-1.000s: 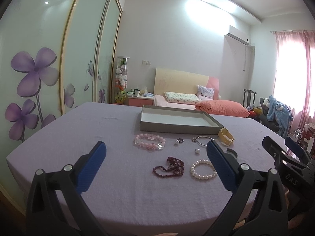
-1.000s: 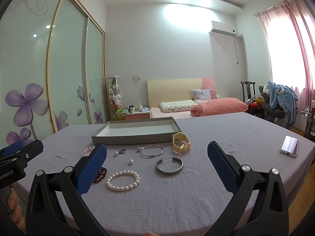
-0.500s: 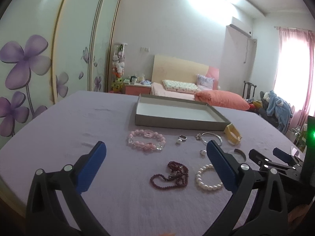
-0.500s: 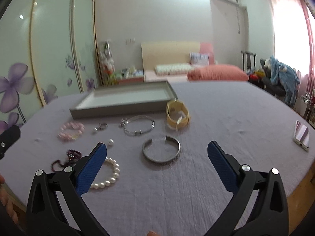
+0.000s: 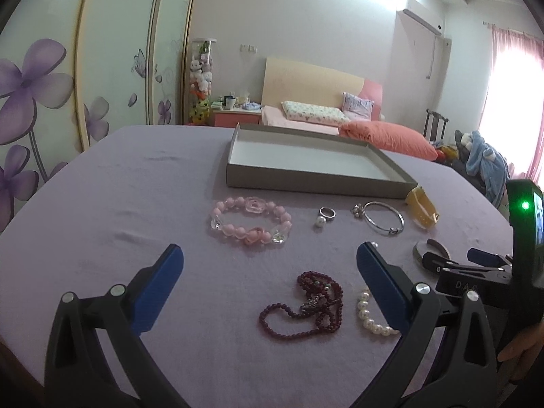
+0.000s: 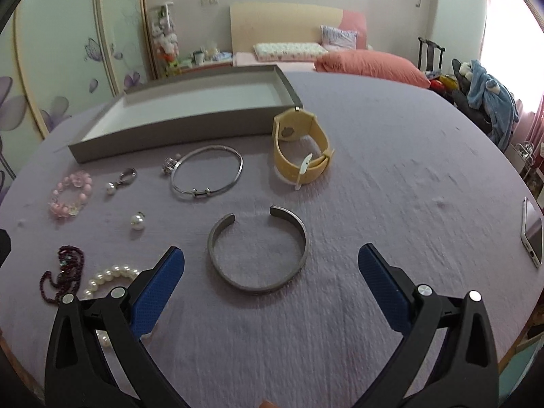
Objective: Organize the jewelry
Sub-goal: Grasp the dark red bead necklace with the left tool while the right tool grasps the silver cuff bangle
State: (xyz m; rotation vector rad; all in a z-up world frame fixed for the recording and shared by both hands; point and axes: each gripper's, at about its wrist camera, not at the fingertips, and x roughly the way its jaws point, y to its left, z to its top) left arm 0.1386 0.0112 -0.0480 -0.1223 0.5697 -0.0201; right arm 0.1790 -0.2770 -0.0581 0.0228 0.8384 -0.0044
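Jewelry lies loose on a purple tablecloth before a shallow grey tray (image 5: pixel 306 183) (image 6: pixel 176 132). My left gripper (image 5: pixel 268 268) is open above a dark red bead necklace (image 5: pixel 306 309), with a pink bead bracelet (image 5: pixel 251 224) beyond it and a pearl bracelet (image 5: pixel 372 319) partly behind its right finger. My right gripper (image 6: pixel 270 265) is open, low over a grey metal cuff (image 6: pixel 258 248). Farther off lie a thin silver bangle (image 6: pixel 207 173), a yellow watch (image 6: pixel 302 149), a ring (image 6: pixel 127 175) and a loose pearl (image 6: pixel 137 221).
A phone (image 6: pixel 532 234) lies near the table's right edge. The right gripper's body (image 5: pixel 476 272) and a hand (image 5: pixel 520 343) show at the left view's right side. A bed (image 5: pixel 340 119) and a chair with clothes (image 6: pixel 482 95) stand beyond the table.
Both grippers have dropped and moved forward toward the table, so the jewelry looks nearer and larger. Both stay open. No item has moved.
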